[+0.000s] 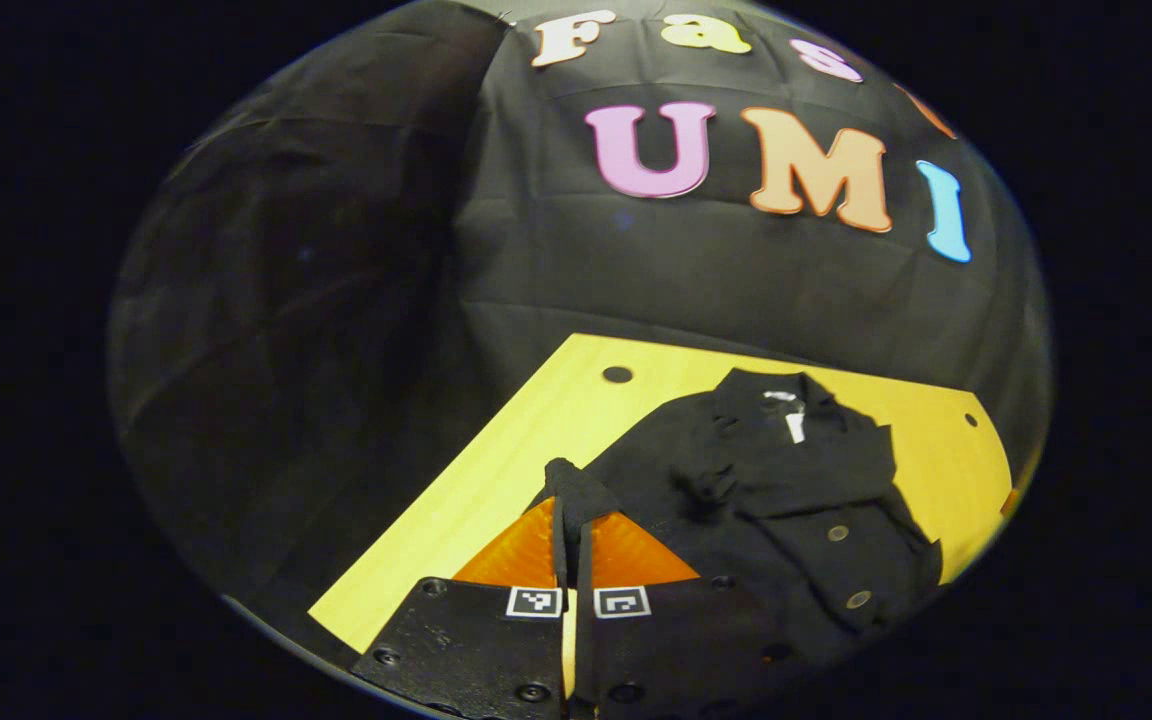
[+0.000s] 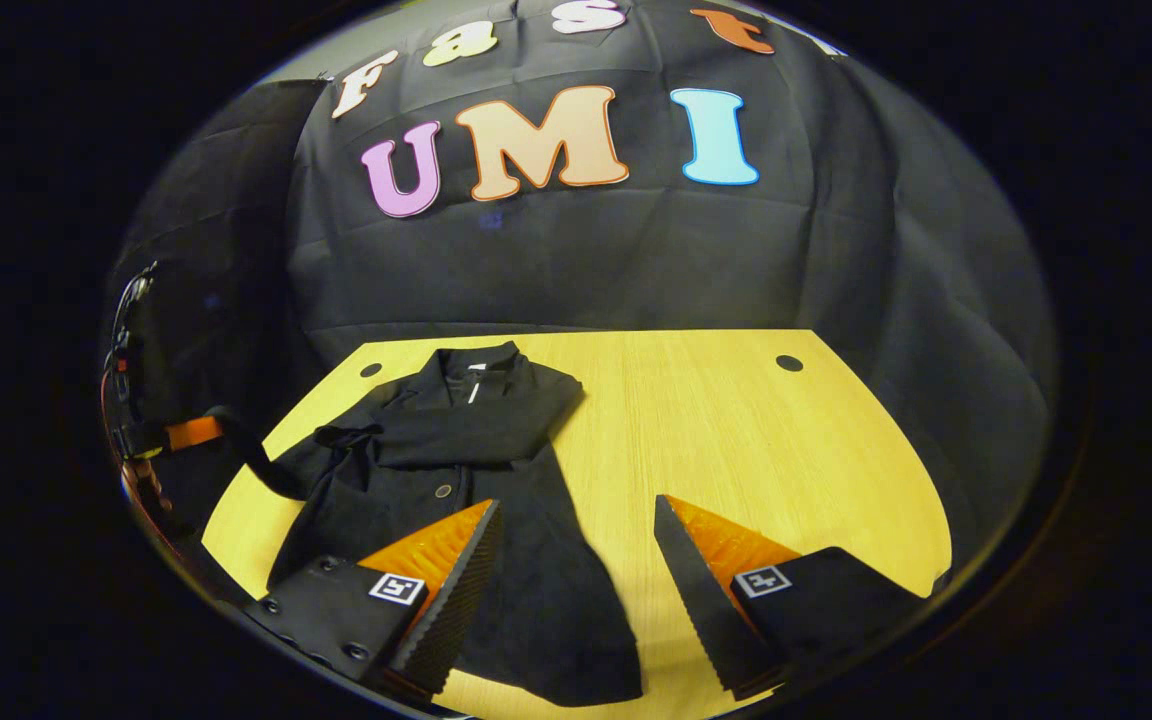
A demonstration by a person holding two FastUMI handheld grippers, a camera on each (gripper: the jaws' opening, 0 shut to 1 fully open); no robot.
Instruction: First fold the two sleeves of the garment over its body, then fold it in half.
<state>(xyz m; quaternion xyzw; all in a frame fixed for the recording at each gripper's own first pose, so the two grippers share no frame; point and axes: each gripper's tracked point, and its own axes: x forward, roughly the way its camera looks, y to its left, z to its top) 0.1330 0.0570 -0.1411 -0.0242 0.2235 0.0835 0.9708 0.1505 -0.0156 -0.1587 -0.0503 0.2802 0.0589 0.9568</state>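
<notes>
The black jacket lay flat on the yellow wood-grain table, collar toward the booth wall, one sleeve already folded across the chest. My left gripper was clamped tight on the cuff of the other sleeve, the soft cloth bunched up between the fingers, held low at the jacket's edge. My right gripper hung wide apart over the hem, one ribbed wedge-shaped finger above the fabric, the other above bare table, gripping nothing. Round metal buttons showed on the front.
</notes>
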